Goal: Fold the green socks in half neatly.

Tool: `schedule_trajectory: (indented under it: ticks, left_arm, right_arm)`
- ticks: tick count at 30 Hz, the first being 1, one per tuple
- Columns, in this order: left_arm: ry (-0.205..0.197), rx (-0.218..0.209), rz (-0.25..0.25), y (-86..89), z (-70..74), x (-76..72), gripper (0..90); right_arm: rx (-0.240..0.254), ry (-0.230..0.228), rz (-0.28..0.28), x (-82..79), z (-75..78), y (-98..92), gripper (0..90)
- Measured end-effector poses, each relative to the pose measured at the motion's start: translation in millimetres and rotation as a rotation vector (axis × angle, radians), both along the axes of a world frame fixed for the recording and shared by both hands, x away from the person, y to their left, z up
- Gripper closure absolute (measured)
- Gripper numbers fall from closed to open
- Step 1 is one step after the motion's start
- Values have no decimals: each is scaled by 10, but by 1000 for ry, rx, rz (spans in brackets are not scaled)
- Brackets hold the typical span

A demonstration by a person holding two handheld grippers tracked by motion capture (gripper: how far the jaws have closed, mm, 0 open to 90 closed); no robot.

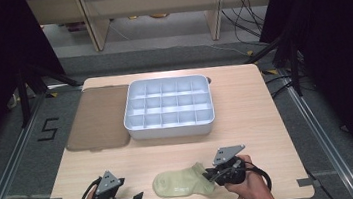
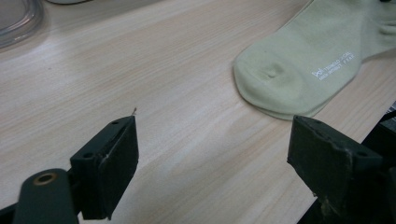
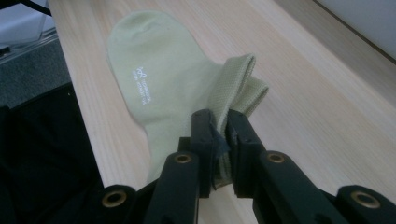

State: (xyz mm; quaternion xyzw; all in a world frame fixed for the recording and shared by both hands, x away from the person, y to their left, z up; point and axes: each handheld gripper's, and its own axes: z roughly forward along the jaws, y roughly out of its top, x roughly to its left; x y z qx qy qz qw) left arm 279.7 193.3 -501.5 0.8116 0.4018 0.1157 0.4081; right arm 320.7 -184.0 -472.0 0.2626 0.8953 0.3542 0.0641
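A pale green sock [image 1: 181, 182] lies on the wooden table near its front edge, toe to the left. My right gripper [image 1: 209, 174] is shut on the sock's ribbed cuff [image 3: 243, 79], which bunches up between the black jaws; in the right gripper view the right gripper [image 3: 219, 123] pinches the fabric tightly. The sock's foot [image 3: 149, 65] with small white lettering stretches away on the wood. My left gripper [image 1: 136, 198] rests at the front left, open, jaws wide apart over bare table. The left gripper [image 2: 212, 154] points toward the sock's toe [image 2: 285, 79] without touching it.
A white tray [image 1: 131, 119] divided into several compartments stands at the table's middle back. A brown mat [image 1: 98, 118] lies to its left. The table's front edge runs just below both hands. Dark curtains and stands flank the table.
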Motion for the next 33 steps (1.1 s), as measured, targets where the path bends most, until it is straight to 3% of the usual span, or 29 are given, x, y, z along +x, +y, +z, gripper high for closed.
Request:
schedule_trajectory:
  ticks: [2, 4, 7, 13, 15, 19, 23, 24, 25, 28, 30, 31, 33]
  left_arm:
    - [1, -16, 10, -14, -5, -2, 158]
    - [24, -19, -11, -16, -10, 16, 158]
    - [37, -58, 7, -75, -12, 32, 159]
    - [46, -37, -24, -244, -34, 86, 186]
    - [34, 1, -31, -379, -43, 100, 198]
    - [58, -47, -66, -530, -31, 163, 254]
    - [49, -53, -74, -639, -19, 213, 297]
    - [69, -56, -79, -695, -38, 252, 303]
    - [76, -47, -78, -719, -47, 270, 317]
    - [98, -25, -100, -765, -67, 321, 368]
    - [94, -11, -109, -796, -77, 341, 404]
    - [93, -26, -101, -821, -80, 340, 417]
    - [97, 1, -115, -845, -83, 340, 466]
  right_arm:
    - [0, 10, 2, 10, -4, -28, 827]
    - [-6, 27, 5, 54, -18, -114, 827]
    - [-5, 43, -2, 95, -38, -186, 827]
    - [-28, 31, 7, 154, -86, -259, 825]
    - [-21, 44, -11, 150, -108, -295, 824]
    - [-14, 44, -26, 143, -147, -315, 823]
    - [-30, 48, -19, 146, -141, -317, 821]
    - [-30, 61, -25, 137, -144, -310, 820]
    - [-26, 39, -31, 147, -162, -305, 819]
    - [-35, 49, -5, 147, -154, -308, 817]
    - [-35, 40, -4, 145, -156, -307, 817]
    - [-34, 41, -4, 143, -154, -308, 817]
    - [-32, 34, 2, 146, -158, -306, 816]
